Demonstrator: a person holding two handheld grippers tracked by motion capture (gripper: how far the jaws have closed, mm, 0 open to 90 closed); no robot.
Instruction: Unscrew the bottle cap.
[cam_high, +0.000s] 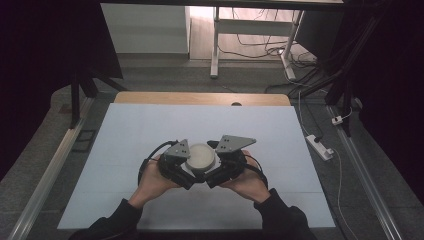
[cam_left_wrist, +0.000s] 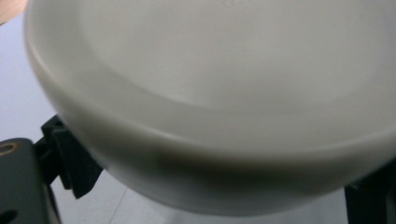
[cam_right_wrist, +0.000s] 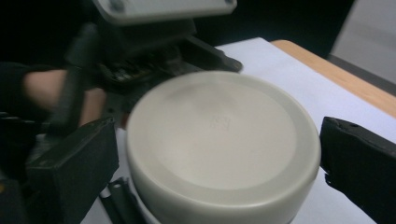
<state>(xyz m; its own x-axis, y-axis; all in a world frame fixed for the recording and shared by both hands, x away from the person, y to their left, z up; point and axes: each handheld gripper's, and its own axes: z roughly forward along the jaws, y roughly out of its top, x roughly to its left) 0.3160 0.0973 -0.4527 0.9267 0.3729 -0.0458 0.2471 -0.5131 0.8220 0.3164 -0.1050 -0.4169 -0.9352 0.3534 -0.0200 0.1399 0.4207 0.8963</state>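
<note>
White round container (cam_high: 201, 156) stands upright, flat top up — both grippers' jaws open around it.

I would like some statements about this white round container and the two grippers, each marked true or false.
1. The white round container sits between the left gripper and the right gripper. True.
2. The container lies at the far wooden edge of the table. False: it is near the middle of the pale blue table cover.
3. In the right gripper view, the right gripper's black jaws stand on either side of the container. True.
4. The container is bright red. False: it is off-white.
</note>
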